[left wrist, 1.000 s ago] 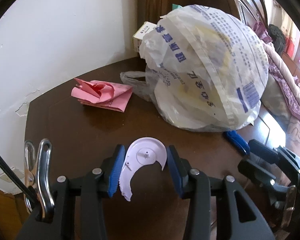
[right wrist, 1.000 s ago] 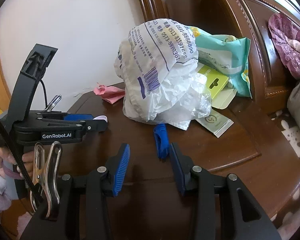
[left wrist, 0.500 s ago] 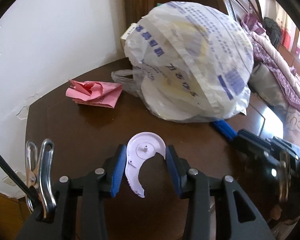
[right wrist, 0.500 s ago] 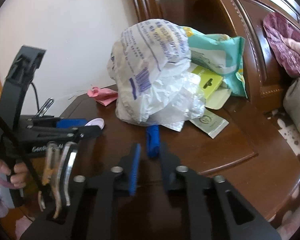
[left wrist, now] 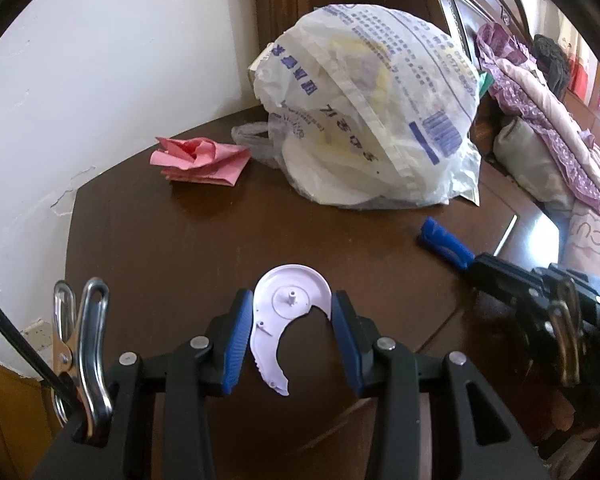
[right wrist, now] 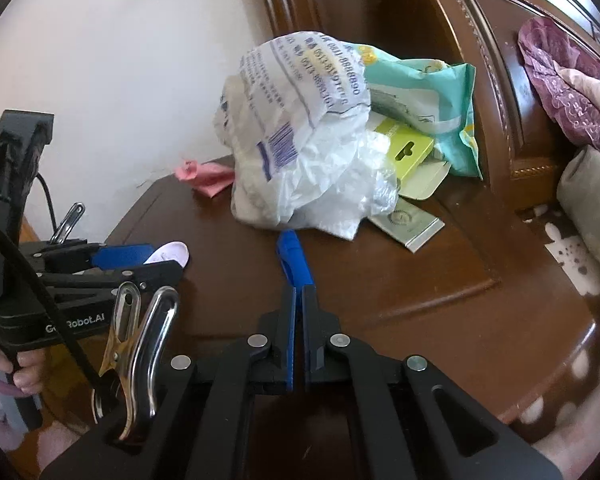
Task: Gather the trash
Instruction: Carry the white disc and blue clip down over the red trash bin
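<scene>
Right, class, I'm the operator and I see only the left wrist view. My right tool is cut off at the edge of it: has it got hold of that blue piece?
Observer: Yes. In the right wrist view the right tool is shut on the near end of the blue piece; the rest sticks out toward the plastic bag.
Operator: What is behind the bag?
Observer: A green packet stands behind it, with a yellow-green card box in front.
Operator: Anything else loose?
Observer: A flat pale packet lies on the table at the bag's right side.
</scene>
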Motion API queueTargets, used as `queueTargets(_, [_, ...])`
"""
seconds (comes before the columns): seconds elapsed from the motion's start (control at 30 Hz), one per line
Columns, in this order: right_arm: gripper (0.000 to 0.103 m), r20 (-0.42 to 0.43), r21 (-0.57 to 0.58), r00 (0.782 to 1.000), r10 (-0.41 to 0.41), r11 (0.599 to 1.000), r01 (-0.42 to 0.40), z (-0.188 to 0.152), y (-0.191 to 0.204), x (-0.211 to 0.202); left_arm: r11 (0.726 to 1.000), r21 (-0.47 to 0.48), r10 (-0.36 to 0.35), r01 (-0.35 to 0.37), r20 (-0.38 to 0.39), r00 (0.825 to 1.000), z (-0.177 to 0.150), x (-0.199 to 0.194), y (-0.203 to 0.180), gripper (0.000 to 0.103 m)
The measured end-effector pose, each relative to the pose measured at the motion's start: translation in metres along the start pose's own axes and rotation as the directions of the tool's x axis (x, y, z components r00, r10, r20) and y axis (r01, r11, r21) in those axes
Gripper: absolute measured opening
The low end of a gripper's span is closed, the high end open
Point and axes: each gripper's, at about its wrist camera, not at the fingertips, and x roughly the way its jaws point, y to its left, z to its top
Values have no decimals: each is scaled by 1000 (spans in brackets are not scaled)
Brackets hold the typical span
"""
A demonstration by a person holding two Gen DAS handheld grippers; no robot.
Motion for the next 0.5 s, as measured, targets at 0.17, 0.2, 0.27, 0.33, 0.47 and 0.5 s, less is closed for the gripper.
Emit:
queueTargets(0.17, [17,42,-47,999,-3,999,5,2,13,-9,1000,-14,5,-5,-2,1000,-3,2,2,42])
queueTargets(0.2, [25,49,-51,999,-7,999,9,3,14,-9,1000,-15,5,-5,-3,1000,-4,2,3,42])
queueTargets(0.27, [29,55,-54,998,-24,998,27,4,15,-5,1000,-17,5,-5,-4,1000,-5,1,4,42])
queueTargets(0.33, [29,46,-47,998,-44,998,46,4,14,4,1000,-15,3,-3,-7,1000,-6,0,3,42])
queueTargets(0.47, [29,57,-31,997,-42,999,44,6,14,10,1000,-17,3,-3,0,1000,-9,-5,2,42])
queueTargets(0.5, [27,59,-28,997,-42,999,43,6,14,10,1000,-17,4,-4,2,1000,-9,-6,2,42])
